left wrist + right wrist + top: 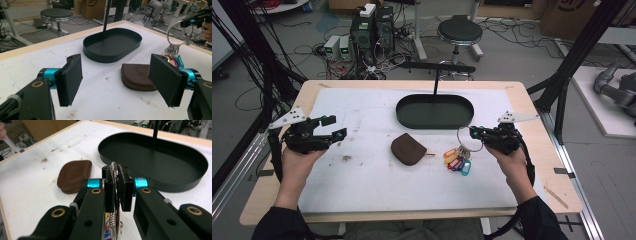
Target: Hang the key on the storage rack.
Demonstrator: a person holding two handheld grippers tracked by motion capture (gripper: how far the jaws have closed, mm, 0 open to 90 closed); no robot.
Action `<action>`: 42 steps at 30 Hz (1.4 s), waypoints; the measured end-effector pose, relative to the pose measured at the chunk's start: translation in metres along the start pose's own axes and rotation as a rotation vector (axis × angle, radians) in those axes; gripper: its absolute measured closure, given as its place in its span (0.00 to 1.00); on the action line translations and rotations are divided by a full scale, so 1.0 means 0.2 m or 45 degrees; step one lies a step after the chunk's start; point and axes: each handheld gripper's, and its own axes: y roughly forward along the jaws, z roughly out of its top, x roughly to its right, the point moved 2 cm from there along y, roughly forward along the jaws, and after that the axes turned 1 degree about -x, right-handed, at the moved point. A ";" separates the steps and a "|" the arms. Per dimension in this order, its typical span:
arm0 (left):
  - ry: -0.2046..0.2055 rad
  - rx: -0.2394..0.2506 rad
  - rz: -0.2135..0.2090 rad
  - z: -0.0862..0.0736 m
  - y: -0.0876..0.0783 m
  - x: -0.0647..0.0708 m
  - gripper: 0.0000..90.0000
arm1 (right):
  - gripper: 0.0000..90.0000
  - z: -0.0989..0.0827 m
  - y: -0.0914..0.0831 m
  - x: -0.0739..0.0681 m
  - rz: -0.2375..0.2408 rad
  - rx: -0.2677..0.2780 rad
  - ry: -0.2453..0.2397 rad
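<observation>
Key ring (469,140), a large metal loop carrying a bunch of coloured plastic tags (457,161), is the object in hand: we see its loop pinched edge-on between the two pads of the right claw (472,132), whose jaws are pressed together on the wire. In the right gripper view the ring (114,173) stands upright in the narrow slot between the pads, and the small rings and tags (111,225) hang below the claw (116,171). In the high view the tags dangle just over the white worktop (362,185), right of centre, with the claw at the upper right edge of the loop. In the left gripper view we see the loop (180,33) hanging from the far claw (191,22), the tags (175,60) bunched beneath it.

Beside the tags, to their left, lies a brown zipped leather pouch (408,149), flat on the worktop and apart from them. Behind both sits a black oval tray (435,111) with a thin upright post (435,82) rising at its far rim; the ring is held just in front of the tray's right end.

Left claw (334,127) hovers over the left part of the worktop, well apart from the ring, its jaws spread wide with nothing between the pads (71,78).
</observation>
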 end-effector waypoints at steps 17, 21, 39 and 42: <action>0.023 0.007 -0.019 0.00 -0.01 0.02 0.30 | 0.95 0.29 -0.06 0.05 0.019 0.075 -0.103; 0.031 0.008 -0.022 0.00 -0.02 0.03 0.30 | 0.95 0.36 -0.06 0.07 0.020 0.089 -0.124; 0.027 -0.009 -0.018 -0.04 -0.03 0.03 0.30 | 0.95 0.60 0.02 0.17 0.007 0.116 -0.192; 0.027 -0.014 -0.022 -0.04 -0.03 0.02 0.30 | 0.95 0.62 0.04 0.18 0.007 0.102 -0.202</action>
